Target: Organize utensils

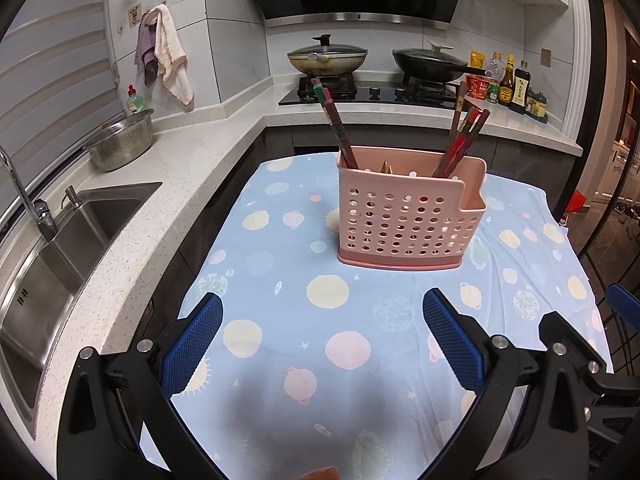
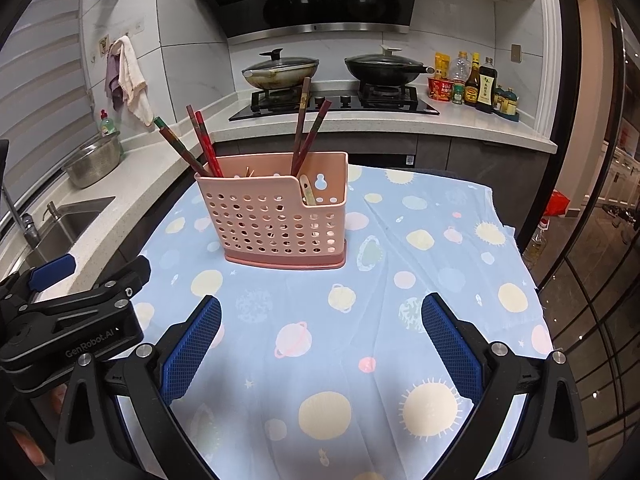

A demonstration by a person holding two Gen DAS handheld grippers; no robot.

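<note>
A pink perforated utensil holder [image 1: 408,216] [image 2: 280,216] stands on a table under a blue planet-print cloth [image 1: 320,340] [image 2: 360,340]. Dark red chopsticks lean out of its left end [image 1: 338,132] [image 2: 192,148] and more out of its right part [image 1: 464,140] [image 2: 308,132]. A pale wooden utensil [image 2: 307,191] rests in the low right compartment. My left gripper [image 1: 322,336] is open, nothing between its blue pads, short of the holder. My right gripper [image 2: 320,340] is open and holds nothing as well. The left gripper's body [image 2: 72,312] shows at the right view's left edge.
A counter with a steel sink [image 1: 60,248] and colander [image 1: 122,144] runs along the left. Behind the table are a stove with two lidded woks [image 1: 328,56] [image 1: 432,62] and sauce bottles [image 1: 516,84]. Glass doors [image 2: 600,240] stand to the right.
</note>
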